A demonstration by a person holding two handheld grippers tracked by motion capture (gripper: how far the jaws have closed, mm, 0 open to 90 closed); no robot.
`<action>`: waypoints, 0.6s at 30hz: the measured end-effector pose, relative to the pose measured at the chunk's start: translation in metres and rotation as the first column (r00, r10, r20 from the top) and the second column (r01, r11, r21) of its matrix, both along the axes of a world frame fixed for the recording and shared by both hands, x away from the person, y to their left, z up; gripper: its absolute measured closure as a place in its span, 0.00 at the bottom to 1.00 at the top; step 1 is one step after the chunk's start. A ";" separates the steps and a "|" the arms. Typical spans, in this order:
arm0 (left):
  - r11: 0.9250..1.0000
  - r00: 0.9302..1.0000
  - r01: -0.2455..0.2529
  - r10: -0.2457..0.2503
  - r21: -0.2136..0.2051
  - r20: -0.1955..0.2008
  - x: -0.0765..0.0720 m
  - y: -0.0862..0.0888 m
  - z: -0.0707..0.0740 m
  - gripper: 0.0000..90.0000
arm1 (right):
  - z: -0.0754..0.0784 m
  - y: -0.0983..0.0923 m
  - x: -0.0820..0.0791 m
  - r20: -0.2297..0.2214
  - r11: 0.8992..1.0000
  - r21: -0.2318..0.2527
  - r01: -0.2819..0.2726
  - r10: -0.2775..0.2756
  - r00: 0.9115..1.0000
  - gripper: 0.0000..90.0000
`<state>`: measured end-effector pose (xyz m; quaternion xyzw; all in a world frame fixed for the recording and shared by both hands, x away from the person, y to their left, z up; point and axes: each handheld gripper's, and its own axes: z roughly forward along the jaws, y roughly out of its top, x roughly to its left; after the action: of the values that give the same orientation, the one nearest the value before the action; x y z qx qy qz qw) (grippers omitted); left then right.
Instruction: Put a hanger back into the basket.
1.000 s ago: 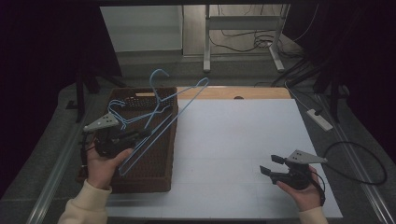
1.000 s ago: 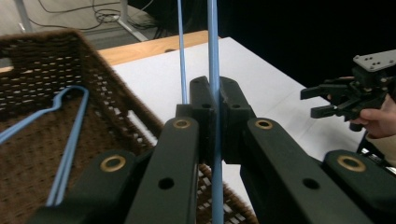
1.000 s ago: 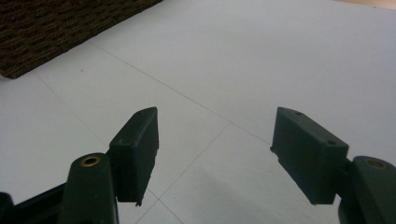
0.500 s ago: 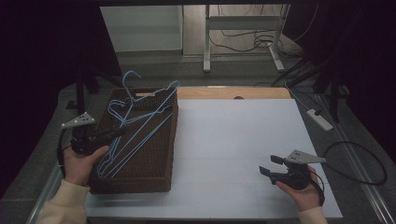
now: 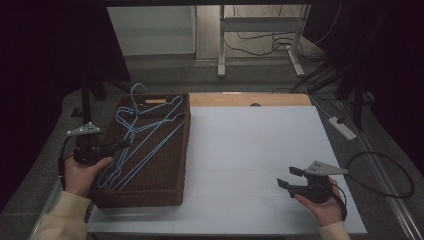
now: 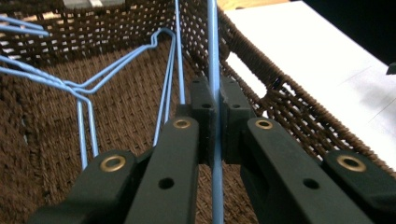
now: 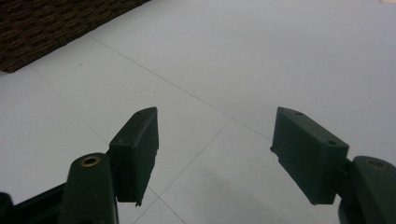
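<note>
Clamping a thin blue wire hanger (image 6: 214, 70) between closed black jaws, left gripper (image 5: 116, 146) at the near-left edge of a brown woven basket (image 5: 182, 150), held in a hand (image 5: 82, 172) with a cream sleeve. Running straight up between the pads in the left gripper view, with the hanger's wire passing over the basket's floor toward the far wall. Lying slantwise inside the basket in the high view, alongside other blue hangers (image 5: 142, 125) heaped toward the far-left corner, one hook poking above the rim. Resting well apart on the white counter (image 5: 250, 145), right gripper (image 5: 288, 178) at the near-right, jaws spread wide with nothing but bare counter surface between them. Cradled from below by the person's right hand (image 5: 325, 205), cable trailing off to the right. Sitting at the counter's left side, basket with its long side touching the white surface's edge.
</note>
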<state>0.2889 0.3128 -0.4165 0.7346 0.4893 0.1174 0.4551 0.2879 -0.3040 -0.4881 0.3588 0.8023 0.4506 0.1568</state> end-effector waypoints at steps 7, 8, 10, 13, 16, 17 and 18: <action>1.000 0.999 0.025 -0.025 0.014 -0.044 0.008 -0.006 -0.012 0.95 | 0.000 0.000 0.000 0.007 1.000 -0.003 0.001 -0.001 1.000 0.36; 0.999 0.998 0.030 -0.029 0.016 -0.053 0.010 -0.007 -0.014 0.95 | 0.000 0.000 0.000 0.007 1.000 -0.003 0.001 -0.001 1.000 0.36; 0.999 0.997 0.033 -0.032 0.020 -0.069 0.012 -0.007 -0.017 0.95 | 0.000 0.001 0.000 0.008 1.000 -0.001 0.001 -0.001 1.000 0.36; 0.999 0.995 0.037 -0.035 0.026 -0.091 0.016 -0.008 -0.023 0.95 | 0.000 0.001 0.000 0.007 1.000 -0.003 0.001 -0.001 1.000 0.36; 0.998 0.990 0.027 -0.021 0.048 -0.137 0.022 -0.008 -0.029 0.95 | 0.000 0.001 0.000 0.007 1.000 -0.004 0.001 -0.001 1.000 0.36; 0.999 0.989 0.017 -0.010 0.048 -0.144 0.023 -0.008 -0.031 0.95 | 0.000 0.001 0.000 0.007 1.000 -0.004 0.002 -0.002 1.000 0.36; 0.999 0.988 0.013 -0.005 0.050 -0.154 0.024 -0.007 -0.033 0.95 | 0.000 0.001 0.000 0.007 1.000 -0.004 0.002 -0.002 1.000 0.36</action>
<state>0.3134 0.3056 -0.4494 0.7550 0.5165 0.0707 0.3977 0.2878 -0.3034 -0.4885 0.3577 0.8023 0.4500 0.1607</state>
